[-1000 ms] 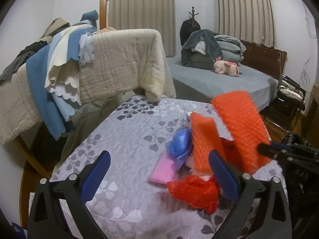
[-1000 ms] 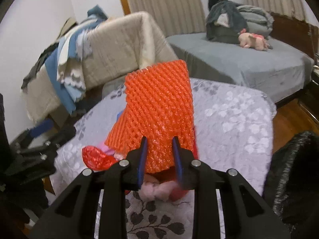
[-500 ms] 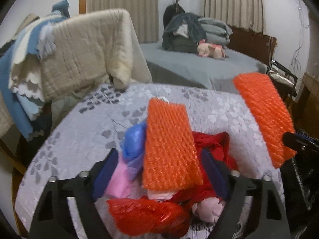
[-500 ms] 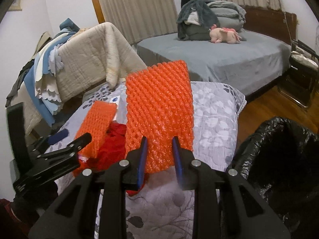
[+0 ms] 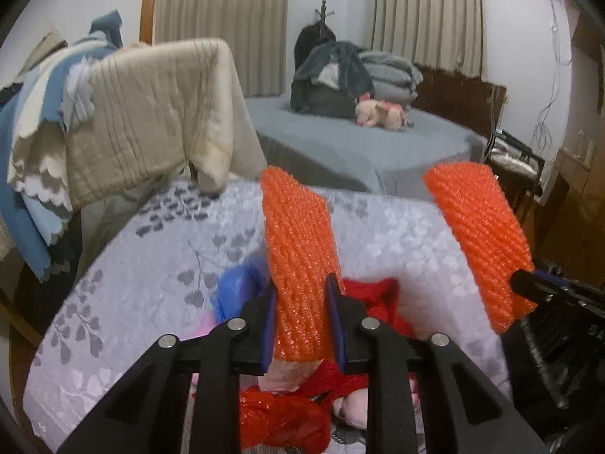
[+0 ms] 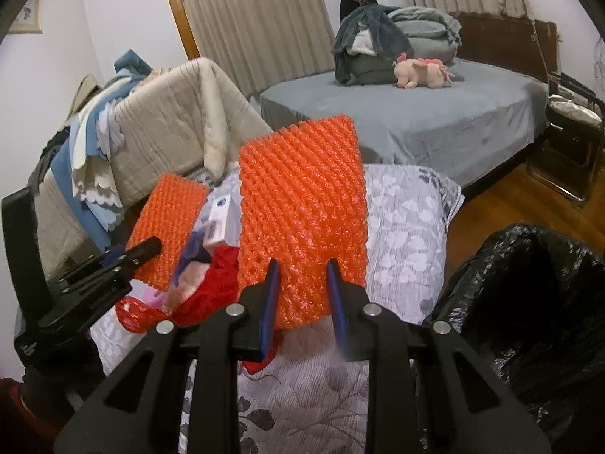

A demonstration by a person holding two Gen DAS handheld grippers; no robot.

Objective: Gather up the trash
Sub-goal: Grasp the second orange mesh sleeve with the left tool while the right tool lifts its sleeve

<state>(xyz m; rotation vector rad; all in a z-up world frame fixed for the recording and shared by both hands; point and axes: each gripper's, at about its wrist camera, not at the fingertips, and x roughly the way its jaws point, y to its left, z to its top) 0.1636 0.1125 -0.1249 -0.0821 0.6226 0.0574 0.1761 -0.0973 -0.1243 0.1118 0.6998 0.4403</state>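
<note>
Now the left gripper (image 5: 300, 316), its jaws having just been closing, pinches an orange foam net (image 5: 298, 261). Beside it, the right gripper (image 6: 302, 295) clamps a wider orange foam net (image 6: 302, 208). A black trash bag (image 6: 529, 302) gapes to its right.

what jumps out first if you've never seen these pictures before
Two bright orange foam-net sleeves dominate. The left gripper has just been closing on the narrower orange foam-net sleeve, which stands between its fingers over the trash pile. The right gripper grips the wider orange foam-net sleeve upright above the grey floral-quilted table. A crinkled black trash bag gapes at the right, beside the table.
</note>
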